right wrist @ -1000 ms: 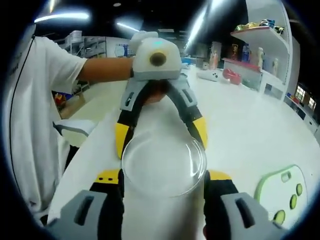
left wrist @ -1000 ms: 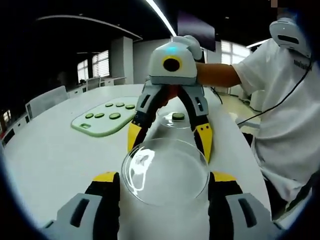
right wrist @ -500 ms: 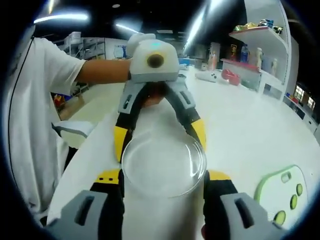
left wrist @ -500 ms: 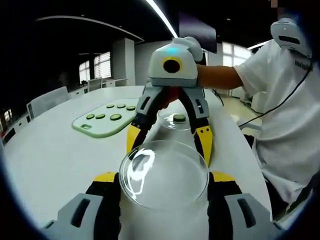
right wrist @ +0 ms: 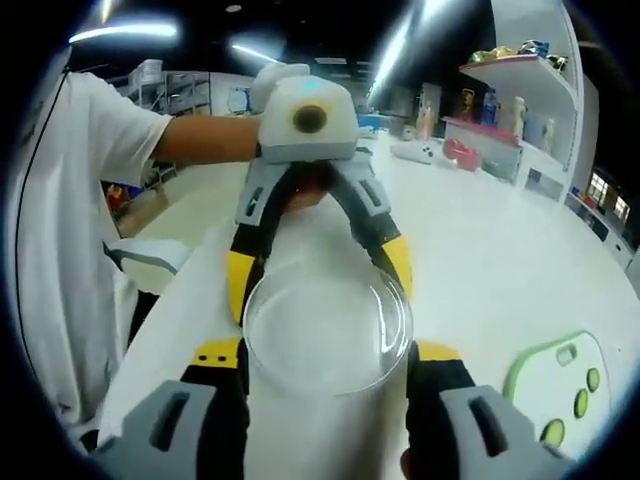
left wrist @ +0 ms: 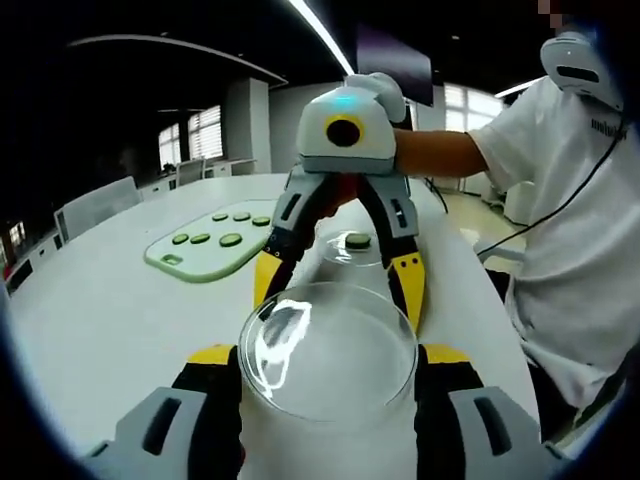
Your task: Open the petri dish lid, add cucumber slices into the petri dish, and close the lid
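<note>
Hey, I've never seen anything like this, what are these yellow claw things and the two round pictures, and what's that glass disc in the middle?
A person holds a two-jaw gripper in each hand, and each carries a fisheye camera looking along its own jaws. In the left gripper view, the left gripper sits at the bottom and the right gripper faces it; the right gripper view is the reverse. Both close on one clear petri dish lid, held above the white table. Behind it stands the petri dish with a cucumber slice inside. More slices lie on a green cutting board.

Left gripper view: close behind its own fingers (left wrist: 213, 372), facing the right gripper (left wrist: 340, 285) across the surface (left wrist: 100, 310). Right gripper view: opposite, facing the left gripper (right wrist: 315, 275). Shared: clear lid (left wrist: 328, 348) between both finger pairs.
</note>
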A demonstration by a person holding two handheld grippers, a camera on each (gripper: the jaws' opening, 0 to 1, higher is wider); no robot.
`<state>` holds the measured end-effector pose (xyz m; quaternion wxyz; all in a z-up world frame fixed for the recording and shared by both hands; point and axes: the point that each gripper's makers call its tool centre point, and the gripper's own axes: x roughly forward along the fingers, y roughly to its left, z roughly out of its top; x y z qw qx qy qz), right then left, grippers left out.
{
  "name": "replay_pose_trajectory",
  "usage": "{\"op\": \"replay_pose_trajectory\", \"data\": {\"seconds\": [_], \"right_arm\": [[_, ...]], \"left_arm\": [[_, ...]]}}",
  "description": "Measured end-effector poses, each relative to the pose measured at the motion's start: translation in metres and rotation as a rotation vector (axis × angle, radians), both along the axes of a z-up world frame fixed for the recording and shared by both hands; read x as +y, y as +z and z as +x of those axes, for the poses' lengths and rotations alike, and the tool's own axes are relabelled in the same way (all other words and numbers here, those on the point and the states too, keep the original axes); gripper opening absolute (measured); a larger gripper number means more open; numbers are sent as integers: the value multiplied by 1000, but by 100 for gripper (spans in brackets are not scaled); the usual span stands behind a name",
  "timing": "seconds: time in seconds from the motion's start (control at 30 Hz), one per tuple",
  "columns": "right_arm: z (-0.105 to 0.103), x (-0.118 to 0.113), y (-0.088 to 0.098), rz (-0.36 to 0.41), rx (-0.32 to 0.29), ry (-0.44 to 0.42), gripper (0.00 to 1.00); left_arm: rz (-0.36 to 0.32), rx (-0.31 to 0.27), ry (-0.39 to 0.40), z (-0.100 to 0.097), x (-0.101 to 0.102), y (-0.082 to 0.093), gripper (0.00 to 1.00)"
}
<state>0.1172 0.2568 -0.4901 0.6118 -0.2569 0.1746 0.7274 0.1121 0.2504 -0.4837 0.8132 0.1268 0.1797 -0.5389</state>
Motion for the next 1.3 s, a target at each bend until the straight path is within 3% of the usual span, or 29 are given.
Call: {"op": "replay_pose_trajectory", "data": {"seconds": [0.6, 1.1, 1.3], "right_arm": [[8, -25, 23, -6, -37, -40, 62], [15, -62, 32, -17, -57, -96, 62], [18, -87, 33, -25, -61, -135, 62]], "left_arm": [[-6, -34, -39, 7, -23, 23, 70], [-16, -50, -101, 15, -63, 32, 70], [-15, -53, -137, 18, -85, 33, 70]]}}
